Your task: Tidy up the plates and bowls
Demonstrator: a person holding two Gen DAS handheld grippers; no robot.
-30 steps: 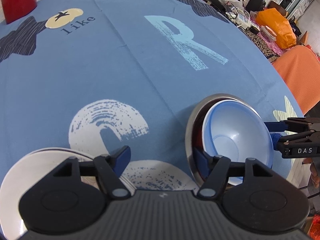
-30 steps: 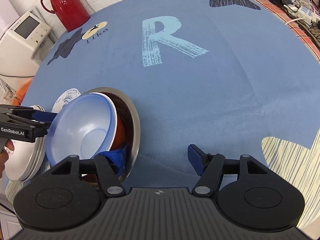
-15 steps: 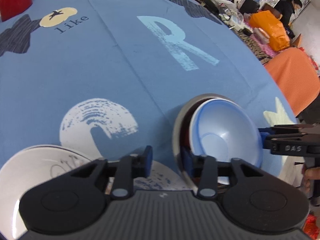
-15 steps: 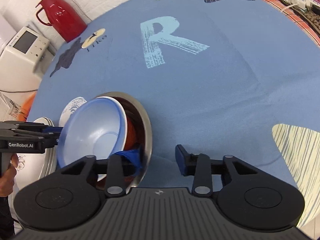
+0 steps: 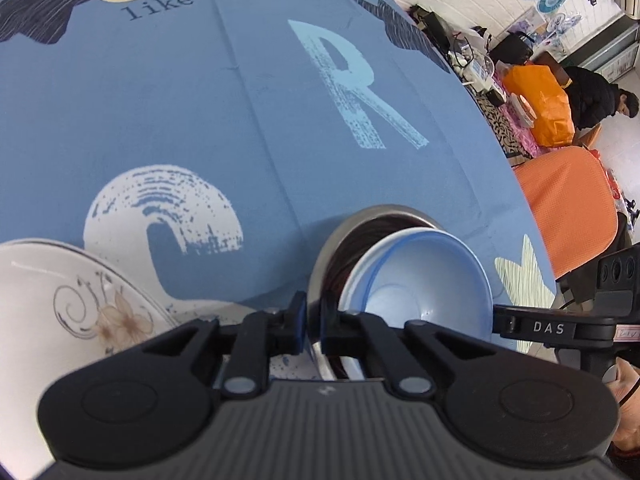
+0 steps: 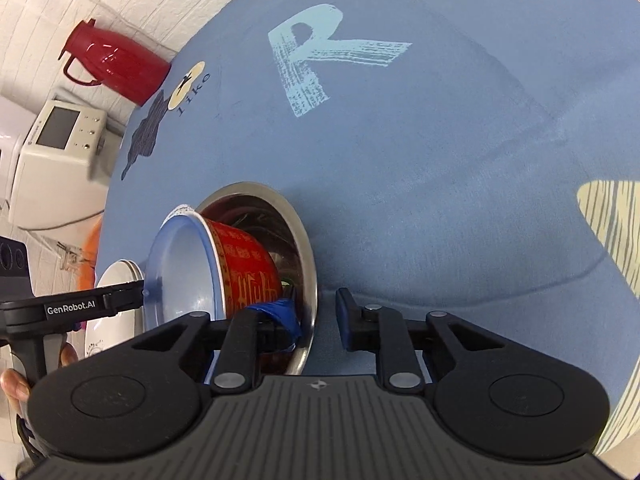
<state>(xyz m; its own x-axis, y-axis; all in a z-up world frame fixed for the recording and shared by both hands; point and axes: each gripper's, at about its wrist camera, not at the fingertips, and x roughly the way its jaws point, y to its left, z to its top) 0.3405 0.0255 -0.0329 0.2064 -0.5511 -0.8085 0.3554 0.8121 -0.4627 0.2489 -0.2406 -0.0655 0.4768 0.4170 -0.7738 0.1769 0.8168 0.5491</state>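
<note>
Both claws have narrowed since earlier: the left claw [image 5: 311, 326] now pinches the steel bowl's [image 5: 320, 276] rim; the right claw [image 6: 318, 320] straddles it, apart. 3 nested bowls, 1 floral white plate [image 5: 60, 304] on the bench [image 5: 200, 100].

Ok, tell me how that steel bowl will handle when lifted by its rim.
Steel bowl: probably rigid, but its polished rim could slip in the left gripper. With the red bowl and blue bowl nested tilted inside, it is likely top-heavy and may tip.

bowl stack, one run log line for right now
left tongs: shut on steel bowl rim | right tongs: straddling same rim, not shut | blue bowl: nested, tilted
</note>
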